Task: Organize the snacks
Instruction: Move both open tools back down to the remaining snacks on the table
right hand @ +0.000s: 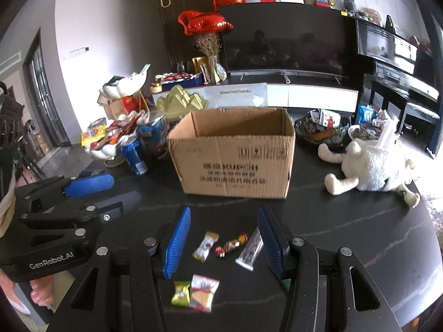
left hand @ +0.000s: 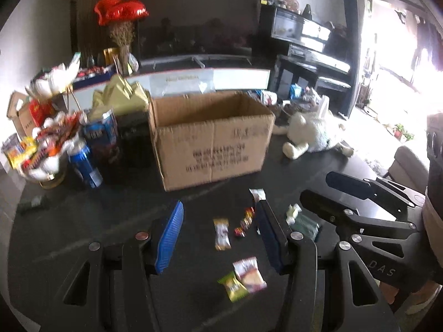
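A: What do the snacks look like?

B: Five small wrapped pieces lie loose on the dark surface (right hand: 346,221), in front of the open cardboard box (right hand: 232,152). Nearest the box are a white-and-gold packet (right hand: 205,246), a red-and-gold twisted candy (right hand: 231,244) and a silvery bar wrapper (right hand: 250,249). Further from the box sit a green packet (right hand: 181,292) and, touching it, a clear packet with red print (right hand: 204,293).

A: Any writing you can read?

B: The box carries dark printed lines, too small to make out. The left hand-held gripper (right hand: 91,193), seen from the right wrist, reads "GenRobot.AI" on its body. From the left wrist, the right hand-held gripper (left hand: 329,191) shows the letters "DAS".

A: And the jaws?

B: Both stand partly apart and grasp nothing. The left hand-held gripper's blue pads (left hand: 170,238) hang above the surface on the near side of the box, with the white-and-gold packet and the candy showing in the gap, untouched. The right hand-held gripper is just beside it, its pads (right hand: 177,242) framing the same three pieces from above, also released.

A: Anything else by the box?

B: A white plush toy (right hand: 371,168) lies to its right, a blue can (right hand: 134,155) to its left.
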The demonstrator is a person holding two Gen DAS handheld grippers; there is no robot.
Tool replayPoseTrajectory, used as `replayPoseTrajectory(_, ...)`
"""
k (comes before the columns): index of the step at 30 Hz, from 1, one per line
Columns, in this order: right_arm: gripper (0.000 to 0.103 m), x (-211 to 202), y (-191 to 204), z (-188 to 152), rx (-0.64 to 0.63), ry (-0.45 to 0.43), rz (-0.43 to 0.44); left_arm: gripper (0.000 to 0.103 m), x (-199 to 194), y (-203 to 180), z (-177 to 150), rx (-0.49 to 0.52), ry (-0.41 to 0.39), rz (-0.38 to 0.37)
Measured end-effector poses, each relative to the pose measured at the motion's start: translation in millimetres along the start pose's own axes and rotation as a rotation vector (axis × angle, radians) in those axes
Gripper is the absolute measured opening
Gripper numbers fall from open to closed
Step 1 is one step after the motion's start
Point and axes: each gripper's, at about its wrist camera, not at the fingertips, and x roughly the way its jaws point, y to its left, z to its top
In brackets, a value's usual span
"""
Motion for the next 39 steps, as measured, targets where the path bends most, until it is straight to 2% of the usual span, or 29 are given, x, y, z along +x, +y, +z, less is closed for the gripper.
replayPoseTrajectory(7, 0.052, -1.2, 0.7, -31.8, 0.008, 0.037, 0.011, 0.053, 11.9, -4.1, -44.2, -0.019, 0.081, -0.032)
replayPoseTrajectory(19, 0.051, 19.4, 0.4, -82.6, 0.022, 0.130, -0.002, 0.050, 44.7, -4.8, -93.4, -0.050, 0.208, -0.073)
replayPoseTrajectory(24, 0.052, 34.0, -4.9, -102.4, 0.050, 0.188, 0.008, 0.045, 59.3, -6.7, -105.7, -0.056, 0.235, -0.091)
replayPoseTrajectory(33, 0.052, 52.3, -9.1, -123.0, 0.076, 0.230, 0.011, 0.035, 84.5, -5.0, -115.3, -0.084, 0.278, -0.103)
replayPoseTrajectory(39, 0.052, 62.2, -12.2, -128.8, 0.102, 0.246, 0.035, 0.034, 99.5, -4.8, -119.1, -0.101, 0.304, -0.092)
